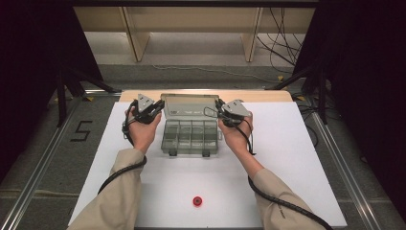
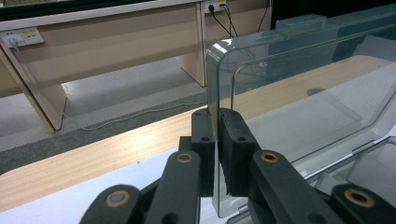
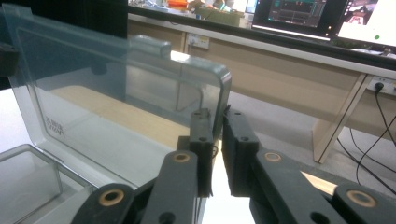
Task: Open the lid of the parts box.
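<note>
— Holding anything at the moment?

— Yes. My left hand-held gripper is clenched on the left edge of the clear lid, near its upper corner. In the left gripper view the two black pads press that edge from either side.

— And the other one?

— My right hand-held gripper has its jaws around the opposite edge of the same lid, again near the top corner. In the right gripper view the plastic edge sits between the pads; one pad lies against it, and I cannot tell whether the other quite touches.

— How does the lid stand?

— Raised, close to upright, hinged along the far side of the organizer box.

— Where is the box?

— On the white surface, between my two hands, toward the far half. Its base is clear plastic split into small compartments, with two latches on the near edge.

— Anything else out there?

— A small red ring lies on the surface well apart from the box, close to the near edge, between my forearms.
</note>
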Action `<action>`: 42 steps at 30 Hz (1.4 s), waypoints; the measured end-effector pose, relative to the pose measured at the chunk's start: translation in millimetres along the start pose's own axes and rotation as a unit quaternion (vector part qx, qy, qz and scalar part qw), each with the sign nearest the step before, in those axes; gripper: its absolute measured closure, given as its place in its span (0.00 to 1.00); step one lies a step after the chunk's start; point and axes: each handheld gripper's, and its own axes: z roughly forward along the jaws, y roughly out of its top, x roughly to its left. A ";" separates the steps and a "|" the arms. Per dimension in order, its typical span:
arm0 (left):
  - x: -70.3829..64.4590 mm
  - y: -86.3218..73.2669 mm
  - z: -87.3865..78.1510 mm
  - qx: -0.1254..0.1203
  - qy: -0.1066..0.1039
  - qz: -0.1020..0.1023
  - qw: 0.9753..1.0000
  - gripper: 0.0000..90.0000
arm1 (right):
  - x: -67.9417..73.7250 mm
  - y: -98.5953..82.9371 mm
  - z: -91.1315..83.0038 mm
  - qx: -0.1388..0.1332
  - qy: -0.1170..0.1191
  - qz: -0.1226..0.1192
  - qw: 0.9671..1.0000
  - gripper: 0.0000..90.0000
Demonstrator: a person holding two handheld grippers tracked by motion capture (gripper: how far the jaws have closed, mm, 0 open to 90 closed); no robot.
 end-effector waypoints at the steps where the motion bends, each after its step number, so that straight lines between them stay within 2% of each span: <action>1: 0.1 -0.4 0.5 -0.001 0.001 -0.001 1.000 0.94 | 0.1 -1.0 0.7 0.002 -0.001 0.001 1.000 0.92; 6: 0.8 -2.6 2.9 0.003 -0.002 -0.002 1.000 0.94 | -0.2 -5.5 3.4 0.009 -0.002 0.000 1.000 0.92; 10: 2.0 -4.8 5.2 0.006 -0.006 -0.012 1.000 0.93 | -0.3 -7.0 5.0 0.008 -0.003 0.001 1.000 0.92; 15: 1.6 -11.0 9.7 0.027 -0.008 -0.010 1.000 0.93 | -2.0 -10.9 6.7 0.016 -0.001 0.003 1.000 0.92; 19: 2.2 -13.1 10.8 0.034 -0.011 -0.013 0.999 0.93 | -1.9 -13.6 8.3 0.019 0.003 0.005 1.000 0.92; 23: 0.9 -15.6 13.1 0.046 -0.010 -0.007 0.999 0.92 | -2.0 -16.4 9.6 0.026 0.001 0.005 1.000 0.90; 25: 0.7 -19.1 14.8 0.052 -0.009 -0.011 0.999 0.91 | -2.2 -17.4 10.2 0.026 -0.004 0.003 1.000 0.90; 30: 0.5 -22.9 18.0 0.067 -0.014 -0.007 0.998 0.88 | -3.9 -19.3 12.0 0.036 -0.002 0.009 0.999 0.83; 36: 1.0 -23.3 18.2 0.077 -0.015 -0.011 0.997 0.88 | -6.5 -24.2 15.0 0.047 -0.013 0.013 0.999 0.76; 38: 1.5 -24.0 18.5 0.074 -0.015 -0.012 0.997 0.88 | -5.9 -24.4 15.4 0.057 -0.008 0.023 0.998 0.74; 39: 1.5 -24.0 18.6 0.073 -0.014 -0.012 0.997 0.87 | -7.0 -25.1 16.9 0.051 -0.010 0.017 0.999 0.73; 41: 1.0 -23.9 18.8 0.072 -0.015 -0.012 0.997 0.85 | -6.9 -26.8 17.7 0.057 -0.015 0.018 0.998 0.72; 42: 0.8 -23.7 18.7 0.072 -0.015 -0.010 0.997 0.84 | -6.9 -28.1 18.5 0.062 -0.007 0.019 0.998 0.71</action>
